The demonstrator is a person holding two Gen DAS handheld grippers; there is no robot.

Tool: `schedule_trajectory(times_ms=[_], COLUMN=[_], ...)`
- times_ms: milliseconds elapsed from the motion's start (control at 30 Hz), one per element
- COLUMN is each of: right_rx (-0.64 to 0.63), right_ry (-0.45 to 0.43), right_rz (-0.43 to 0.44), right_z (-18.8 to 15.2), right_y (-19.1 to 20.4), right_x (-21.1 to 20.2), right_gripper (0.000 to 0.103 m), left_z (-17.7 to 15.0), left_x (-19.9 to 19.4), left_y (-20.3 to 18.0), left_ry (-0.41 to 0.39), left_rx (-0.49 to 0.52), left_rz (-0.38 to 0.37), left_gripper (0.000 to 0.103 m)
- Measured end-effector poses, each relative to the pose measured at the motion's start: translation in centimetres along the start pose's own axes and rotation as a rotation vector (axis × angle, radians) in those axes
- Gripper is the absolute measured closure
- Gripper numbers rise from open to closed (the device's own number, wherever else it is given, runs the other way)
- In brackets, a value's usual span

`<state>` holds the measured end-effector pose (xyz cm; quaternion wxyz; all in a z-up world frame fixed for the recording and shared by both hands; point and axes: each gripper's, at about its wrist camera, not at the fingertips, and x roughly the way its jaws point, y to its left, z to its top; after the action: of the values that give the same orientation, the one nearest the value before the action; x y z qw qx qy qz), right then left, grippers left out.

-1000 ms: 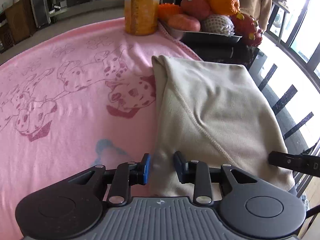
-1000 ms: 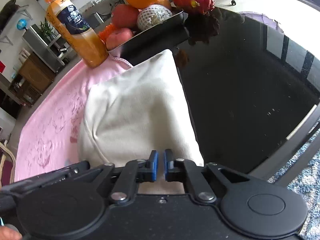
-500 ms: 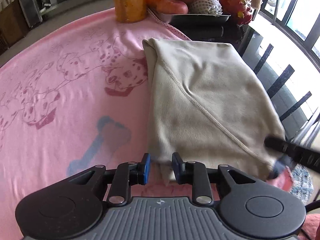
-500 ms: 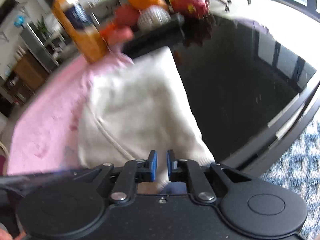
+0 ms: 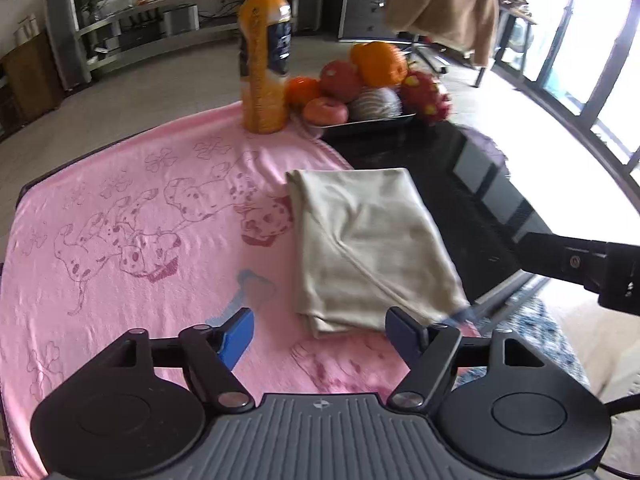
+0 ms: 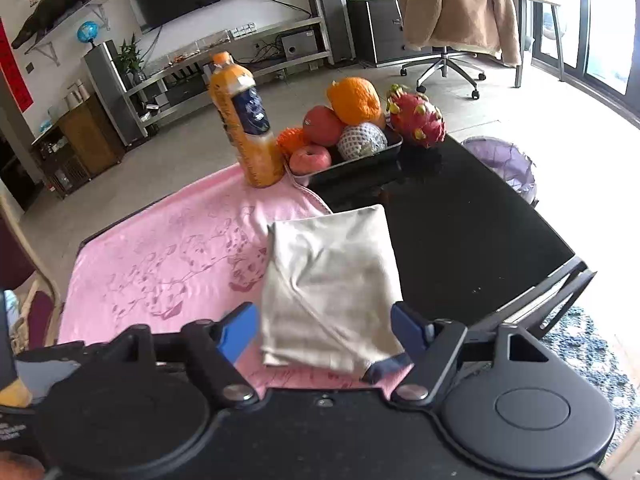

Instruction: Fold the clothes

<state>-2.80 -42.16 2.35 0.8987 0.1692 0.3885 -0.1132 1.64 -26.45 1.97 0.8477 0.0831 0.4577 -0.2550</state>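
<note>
A beige folded garment [image 5: 368, 248] [image 6: 332, 280] lies flat at the right edge of the pink blanket [image 5: 140, 240] [image 6: 168, 264], partly over the black table [image 6: 460, 232]. Raised and drawn back from it, my left gripper [image 5: 324, 334] stands open, its blue pads wide apart with nothing between them. My right gripper [image 6: 326, 330] is likewise open above the garment's near edge, holding nothing. Part of the right gripper's black body [image 5: 580, 264] shows at the right of the left wrist view.
An orange juice bottle [image 6: 244, 124] stands at the blanket's far edge. Beside it sits a dark tray of fruit [image 6: 352, 132] with a dragon fruit [image 6: 418, 120]. An office chair with a tan coat [image 6: 456, 12] stands beyond the table. A patterned rug [image 6: 592, 344] lies below right.
Both grippers opened wide, let go of the garment's near edge, and pulled up and back. The garment now lies folded and free on the table.
</note>
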Motion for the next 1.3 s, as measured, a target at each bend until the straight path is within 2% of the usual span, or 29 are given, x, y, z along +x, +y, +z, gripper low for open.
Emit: schedule_trajectory(times_ms=[133, 233, 633, 1300], right_rx=[-0.037, -0.067, -0.100, -0.101], right_ry=[0.000, 0.009, 0.052, 0.109], right_rz=[-0.022, -0.054, -0.181, -0.186], right_z=[0.1, -0.2, -1.6, -3.0], right_y=[1.1, 1.5, 0.9, 0.1], right_x=[-2.6, -3.1, -1.4, -0.3], right_gripper=[0.024, 0.019, 0.019, 0.019], left_z=[-0.7, -1.2, -2.7, -3.3], left_x=[-2.4, -3.0, -2.0, -1.3], left_y=[-0.2, -0.2, -0.7, -1.1], left_ry=[-0.030, -0.045, 0.000, 0.060], left_rx=[0.006, 0.007, 0.037, 0.025], left_rz=[-0.042, -0.048, -0.040, -0.026], left_gripper=[0.018, 0.017, 0.013, 0.011])
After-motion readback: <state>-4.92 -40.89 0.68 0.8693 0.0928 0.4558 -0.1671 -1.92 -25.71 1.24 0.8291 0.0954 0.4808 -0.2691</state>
